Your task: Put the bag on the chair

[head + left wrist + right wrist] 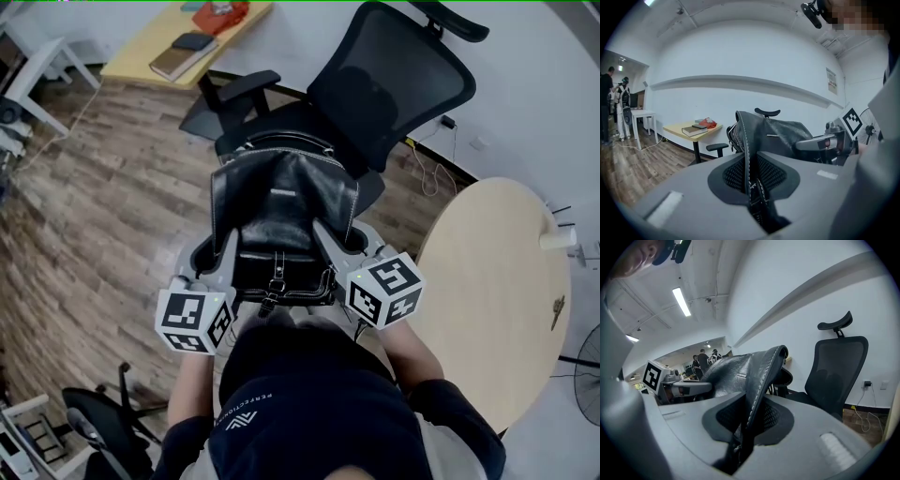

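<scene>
Grip: your left gripper (225,248) and right gripper (325,241) each clamp a side edge of the bag (281,211) | Bag: upright between them | Chair (398,84): straight ahead, just beyond the bag, equally near both grippers

The bag (281,216) sits before me, gripped at its left edge by my left tongs (225,248) and at its right edge by my right tongs (328,239). The chair (394,84) stands directly behind it. A round desk (497,291) lies to my right. A book (183,58) lies on the far desk (141,61), behind and left.
</scene>
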